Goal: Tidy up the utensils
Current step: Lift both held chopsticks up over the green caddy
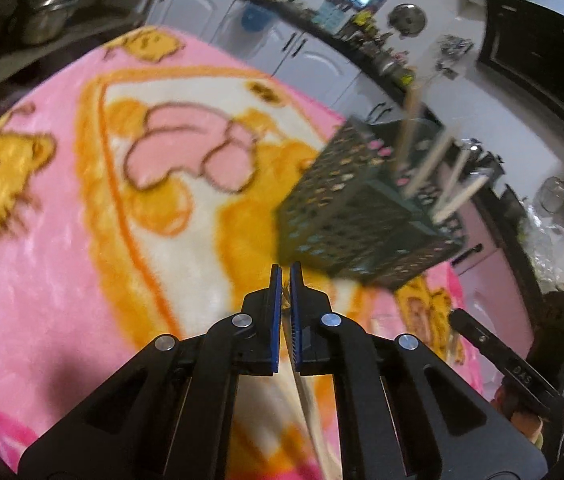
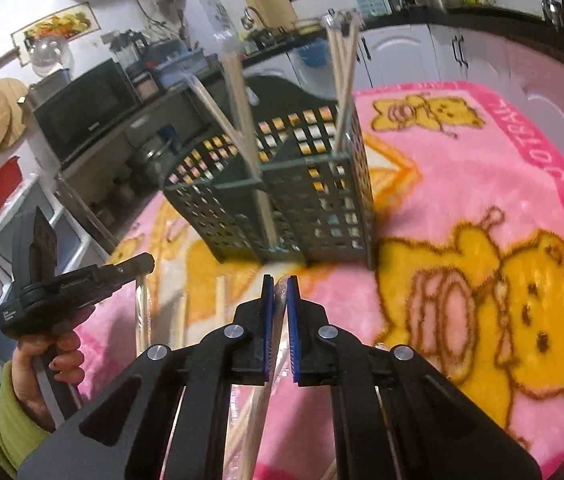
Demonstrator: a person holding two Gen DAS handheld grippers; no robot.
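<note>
A fluffy pink blanket printed with yellow cartoon bears (image 2: 461,184) covers the worktop and fills most of both views. On it stands a dark green perforated plastic utensil basket with a centre divider (image 2: 282,200), also seen from the left wrist (image 1: 353,208). Several pale wooden chopsticks in clear wrappers (image 2: 343,64) already lean upright in its compartments. More loose chopsticks (image 2: 142,312) lie on the blanket near the basket's foot.

The right gripper (image 2: 280,280) has its blue-padded fingers (image 2: 268,320) closed on one wrapped chopstick (image 2: 278,344), which runs down between them towards the camera. The left gripper (image 1: 285,270) is likewise pinched shut on a thin pale stick (image 1: 301,392). A hand in a lime-green sleeve (image 2: 42,368) holds the left tool.

These sticks look light, stiff and slim. The glossy wrapper probably makes them slippery, so a hold near the middle should keep them from pivoting or sliding while they are tipped into a compartment.
</note>
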